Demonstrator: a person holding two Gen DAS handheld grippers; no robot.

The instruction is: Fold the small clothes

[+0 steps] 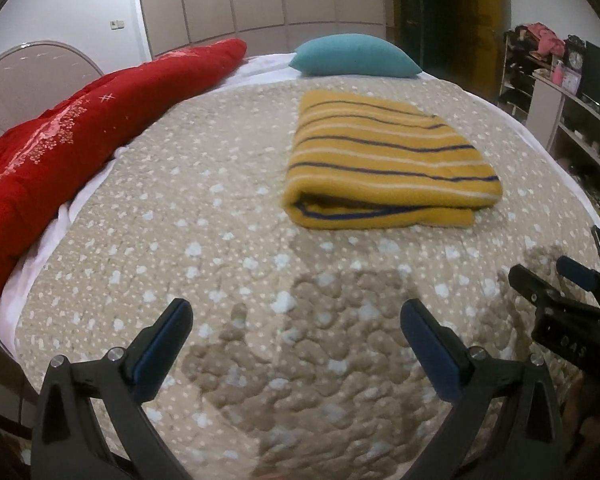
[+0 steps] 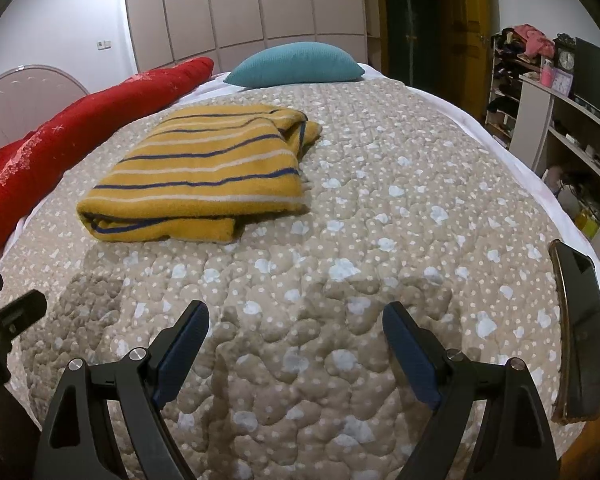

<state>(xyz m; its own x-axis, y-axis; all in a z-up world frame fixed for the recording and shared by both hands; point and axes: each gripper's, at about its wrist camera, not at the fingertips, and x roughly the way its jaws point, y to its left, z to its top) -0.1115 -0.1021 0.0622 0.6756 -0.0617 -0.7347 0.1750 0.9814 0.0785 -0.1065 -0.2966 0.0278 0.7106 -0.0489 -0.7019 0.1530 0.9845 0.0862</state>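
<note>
A yellow garment with navy and white stripes (image 1: 384, 160) lies folded into a flat rectangle on the beige dotted quilt (image 1: 220, 240); in the right wrist view it (image 2: 204, 176) lies left of centre. My left gripper (image 1: 296, 312) is open and empty, held over bare quilt in front of the garment. My right gripper (image 2: 296, 316) is open and empty, over the quilt to the right of and nearer than the garment. The right gripper also shows at the right edge of the left wrist view (image 1: 560, 280).
A red comforter (image 1: 60, 140) runs along the bed's left side. A teal pillow (image 1: 356, 56) lies at the head. A dark phone (image 2: 580, 332) lies near the bed's right edge. Shelves (image 2: 560, 120) with clutter stand to the right.
</note>
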